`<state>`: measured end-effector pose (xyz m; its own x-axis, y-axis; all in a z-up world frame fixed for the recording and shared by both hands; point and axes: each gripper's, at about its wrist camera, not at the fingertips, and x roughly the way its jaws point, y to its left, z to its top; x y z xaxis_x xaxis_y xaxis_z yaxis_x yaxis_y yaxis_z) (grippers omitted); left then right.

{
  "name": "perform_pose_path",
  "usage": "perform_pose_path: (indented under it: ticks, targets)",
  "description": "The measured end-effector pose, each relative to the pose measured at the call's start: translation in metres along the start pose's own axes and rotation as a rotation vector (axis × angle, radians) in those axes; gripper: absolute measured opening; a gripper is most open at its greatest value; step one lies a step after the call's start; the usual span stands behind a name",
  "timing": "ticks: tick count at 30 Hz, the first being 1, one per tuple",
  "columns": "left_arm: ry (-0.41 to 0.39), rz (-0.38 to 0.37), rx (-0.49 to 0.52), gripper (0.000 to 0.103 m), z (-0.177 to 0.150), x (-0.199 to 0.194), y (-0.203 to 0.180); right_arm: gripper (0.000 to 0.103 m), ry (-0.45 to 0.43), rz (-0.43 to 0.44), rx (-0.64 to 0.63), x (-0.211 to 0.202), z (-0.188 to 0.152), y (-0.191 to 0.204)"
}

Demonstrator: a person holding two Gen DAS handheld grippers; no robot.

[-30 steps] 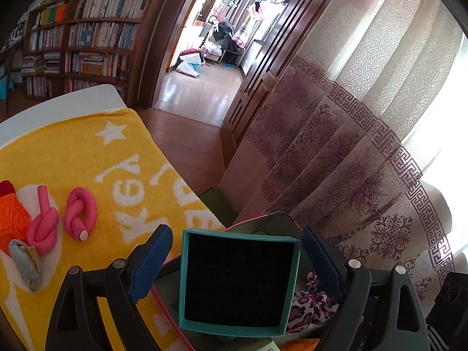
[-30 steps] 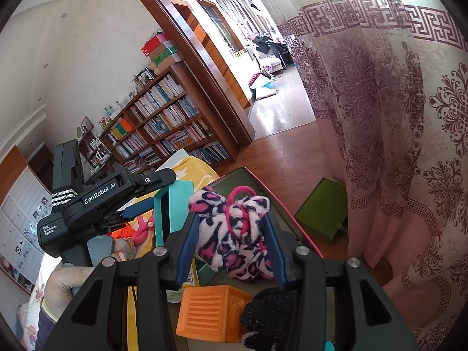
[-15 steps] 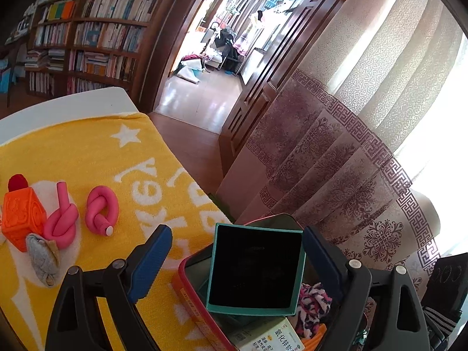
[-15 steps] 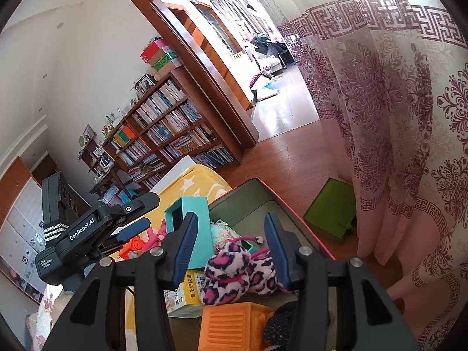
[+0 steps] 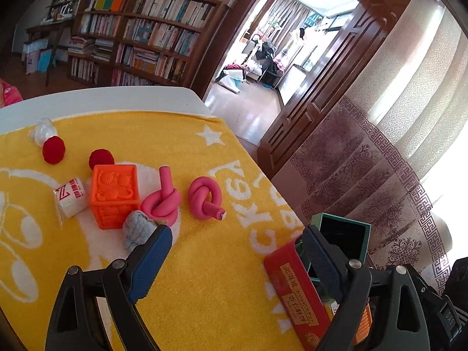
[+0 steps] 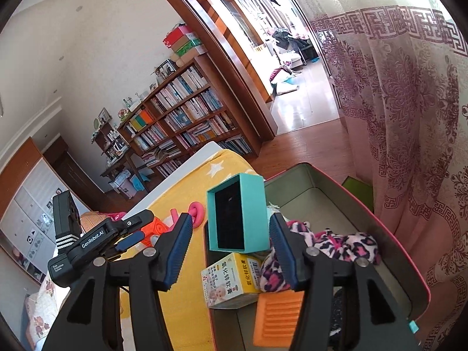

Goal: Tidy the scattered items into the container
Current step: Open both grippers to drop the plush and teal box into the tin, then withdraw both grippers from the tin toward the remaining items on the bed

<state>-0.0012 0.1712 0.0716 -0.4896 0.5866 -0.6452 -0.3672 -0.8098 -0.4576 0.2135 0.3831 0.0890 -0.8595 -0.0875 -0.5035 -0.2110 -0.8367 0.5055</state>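
Note:
My left gripper (image 5: 234,260) is open and empty over the yellow towel (image 5: 204,292), just left of the red tin (image 5: 298,292). On the towel ahead lie an orange cube (image 5: 114,194), two pink knotted foam rollers (image 5: 162,200) (image 5: 204,197), a grey cloth piece (image 5: 137,228), two red balls (image 5: 53,149) (image 5: 101,158) and a white packet (image 5: 70,196). My right gripper (image 6: 231,251) hovers over the tin (image 6: 380,228) with its jaws opening and nothing pressed between them. Inside the tin are the upright teal box (image 6: 237,213), a leopard scrunchie (image 6: 336,242), a medicine carton (image 6: 231,280) and an orange block (image 6: 278,318).
The towel covers a white table (image 5: 102,99) whose far edge drops to a wooden floor. A patterned curtain (image 6: 409,117) hangs close behind the tin on the right. A clear plastic item (image 5: 44,130) sits at the towel's far left. Bookshelves stand beyond.
The left gripper has swung left, away from the teal box in the tin and over the towel. The right gripper let the leopard scrunchie drop into the tin and its jaws widened.

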Motion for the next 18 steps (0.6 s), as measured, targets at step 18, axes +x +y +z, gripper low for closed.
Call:
perform_pose_path:
  ticks: [18]
  targets:
    - [-0.070,0.137,-0.153,0.092,-0.004,-0.065,0.125,0.060,0.150,0.099,-0.177,0.073,-0.041,0.107]
